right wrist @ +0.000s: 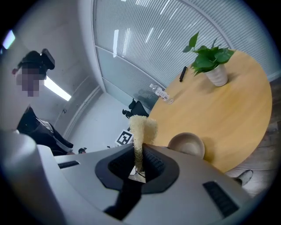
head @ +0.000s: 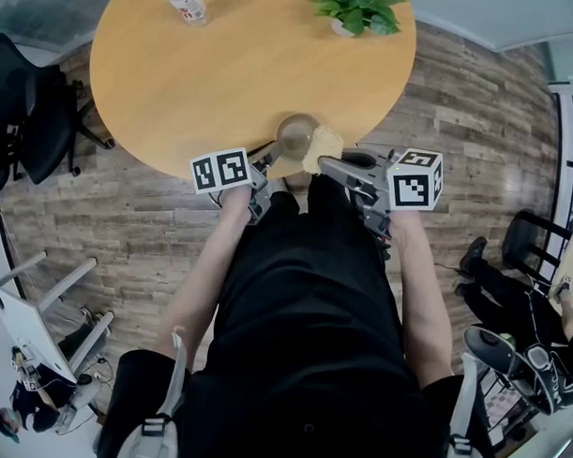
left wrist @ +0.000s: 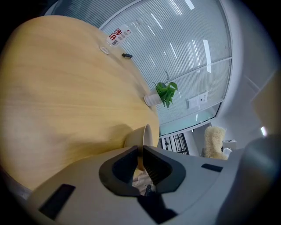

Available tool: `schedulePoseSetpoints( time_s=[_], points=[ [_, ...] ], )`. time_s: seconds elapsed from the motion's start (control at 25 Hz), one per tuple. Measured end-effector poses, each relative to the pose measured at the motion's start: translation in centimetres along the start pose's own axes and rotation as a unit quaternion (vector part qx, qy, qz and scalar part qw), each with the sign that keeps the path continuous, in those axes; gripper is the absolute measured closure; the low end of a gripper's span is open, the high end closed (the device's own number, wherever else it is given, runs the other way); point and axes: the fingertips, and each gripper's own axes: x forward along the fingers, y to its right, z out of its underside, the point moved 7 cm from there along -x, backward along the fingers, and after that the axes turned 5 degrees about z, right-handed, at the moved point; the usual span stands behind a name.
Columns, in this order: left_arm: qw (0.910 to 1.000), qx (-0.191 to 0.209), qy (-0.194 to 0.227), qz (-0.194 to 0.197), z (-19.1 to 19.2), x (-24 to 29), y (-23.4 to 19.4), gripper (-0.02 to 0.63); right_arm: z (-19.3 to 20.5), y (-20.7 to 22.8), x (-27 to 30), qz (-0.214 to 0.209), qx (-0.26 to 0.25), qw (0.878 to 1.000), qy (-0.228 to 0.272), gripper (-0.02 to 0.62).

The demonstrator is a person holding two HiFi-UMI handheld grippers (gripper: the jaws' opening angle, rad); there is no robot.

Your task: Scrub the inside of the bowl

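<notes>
The left tongs (left wrist: 142,151) are pressed nearly together on the rim of the bowl (left wrist: 141,136), and the wall seems to run between the two jaws. That reads as an anchor grip, so the bowl cannot skate on the smooth table (head: 198,70) once rubbing starts. The bowl sits at the table's near edge, straight ahead of the left tongs and just beside the tip of the right tongs (right wrist: 139,151). Those are pinching a pale, fibrous scrubber (right wrist: 141,129) by its lower end, so most of it stands clear of the jaws. That leaves free material to reach the inner wall without the jaws knocking the bowl. In the head view the scrubber hangs just beside the rim and not inside, as far as I can tell. Scrubbing looks about to start. The next move calls for dipping the scrubber into the opening while the left grip holds firm.
</notes>
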Motion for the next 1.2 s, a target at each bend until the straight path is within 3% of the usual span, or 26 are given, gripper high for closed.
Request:
schedulePoseSetpoints(
  time_s=[0.32,0.72,1.0,1.2],
  points=[
    [0.9998,-0.014,0.001,0.014,-0.4,0.0,-0.4,0.574,0.1,0.6,-0.1,-0.04,0.066,0.997,0.011,0.558],
    [0.9999,-0.013,-0.006,0.009,-0.3,-0.2,-0.6,0.572,-0.1,1.0,-0.5,0.017,0.036,0.999,0.013,0.557],
    [0.9999,-0.013,0.0,-0.01,-0.2,-0.8,-1.5,0.568,-1.1,1.3,-1.2,0.018,0.036,0.998,0.047,0.558],
    [0.9997,-0.004,0.011,-0.021,-0.4,-1.5,-1.9,0.554,-1.9,1.8,-1.9,0.042,0.023,0.997,0.056,0.558]
  ],
)
